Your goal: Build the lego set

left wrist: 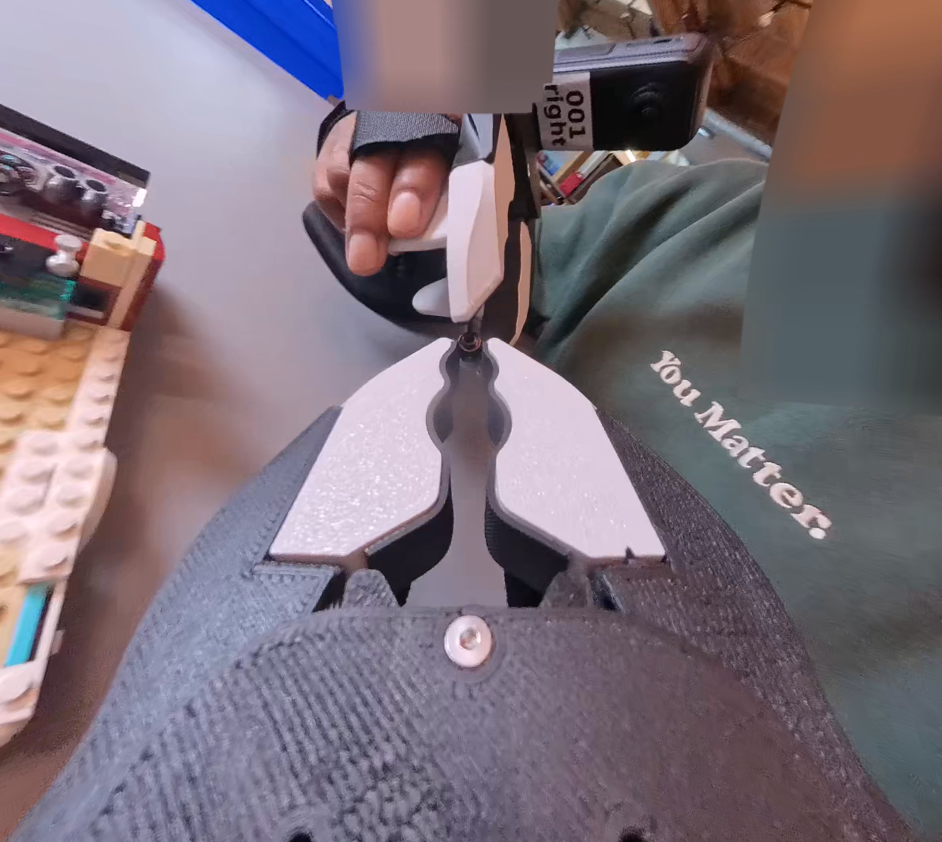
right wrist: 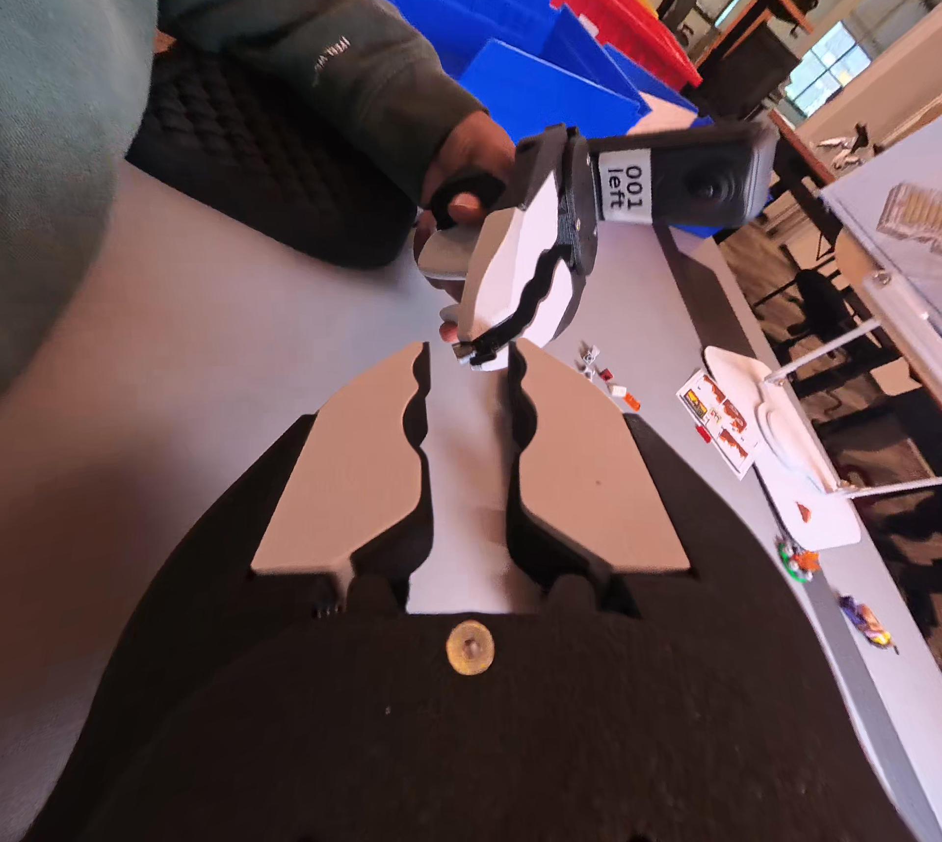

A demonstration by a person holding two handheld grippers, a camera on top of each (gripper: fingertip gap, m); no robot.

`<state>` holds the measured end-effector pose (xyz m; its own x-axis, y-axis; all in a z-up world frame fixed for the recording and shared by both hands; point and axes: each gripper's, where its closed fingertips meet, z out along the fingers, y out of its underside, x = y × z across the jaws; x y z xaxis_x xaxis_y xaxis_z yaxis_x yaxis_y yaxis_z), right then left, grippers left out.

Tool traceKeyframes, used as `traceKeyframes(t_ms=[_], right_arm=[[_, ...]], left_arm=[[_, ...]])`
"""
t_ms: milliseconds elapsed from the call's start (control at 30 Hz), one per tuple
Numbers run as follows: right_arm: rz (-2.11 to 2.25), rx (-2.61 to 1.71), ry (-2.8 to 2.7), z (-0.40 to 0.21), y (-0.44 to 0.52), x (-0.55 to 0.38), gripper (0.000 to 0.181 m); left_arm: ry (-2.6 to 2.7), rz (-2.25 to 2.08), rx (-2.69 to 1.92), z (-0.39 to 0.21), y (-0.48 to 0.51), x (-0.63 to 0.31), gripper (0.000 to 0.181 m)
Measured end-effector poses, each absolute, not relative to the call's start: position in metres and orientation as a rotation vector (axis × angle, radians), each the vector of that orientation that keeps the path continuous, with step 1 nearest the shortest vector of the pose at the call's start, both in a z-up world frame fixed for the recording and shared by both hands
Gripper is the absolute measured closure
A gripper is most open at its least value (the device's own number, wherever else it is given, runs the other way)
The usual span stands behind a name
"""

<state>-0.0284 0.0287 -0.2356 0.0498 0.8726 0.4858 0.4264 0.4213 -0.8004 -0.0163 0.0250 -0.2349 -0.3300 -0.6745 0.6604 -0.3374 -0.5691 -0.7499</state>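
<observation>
The lego piece, small and dark, sits pinched in the closed tips of the left gripper, held above the table. The right gripper gapes open around it. A misjudged handover could drop it among the loose bricks; the build lies left.

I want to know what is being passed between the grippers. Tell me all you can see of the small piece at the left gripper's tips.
The small piece is tiny, dark with a pale end, seemingly plastic. It is pinched at the left gripper fingertips, held in the air above the grey table, just ahead of the open right gripper. Its exact shape is unclear.
</observation>
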Motion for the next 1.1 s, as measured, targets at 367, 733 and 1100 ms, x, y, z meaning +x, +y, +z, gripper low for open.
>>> traceKeyframes(t_ms=[367,733,1100], right_arm=[[0.539,-1.164,-1.562,-0.231,0.022,-0.034,0.164],[0.76,-1.273,-1.435,-0.217,0.025,-0.031,0.166],[0.791,-1.272,-1.4,-0.213,0.028,-0.027,0.167]], left_arm=[[1.244,-2.172,-1.656,-0.228,0.015,-0.015,0.173],[1.18,-2.161,-1.553,-0.217,0.021,-0.019,0.169],[1.115,-2.032,-1.521,-0.21,0.027,-0.017,0.168]])
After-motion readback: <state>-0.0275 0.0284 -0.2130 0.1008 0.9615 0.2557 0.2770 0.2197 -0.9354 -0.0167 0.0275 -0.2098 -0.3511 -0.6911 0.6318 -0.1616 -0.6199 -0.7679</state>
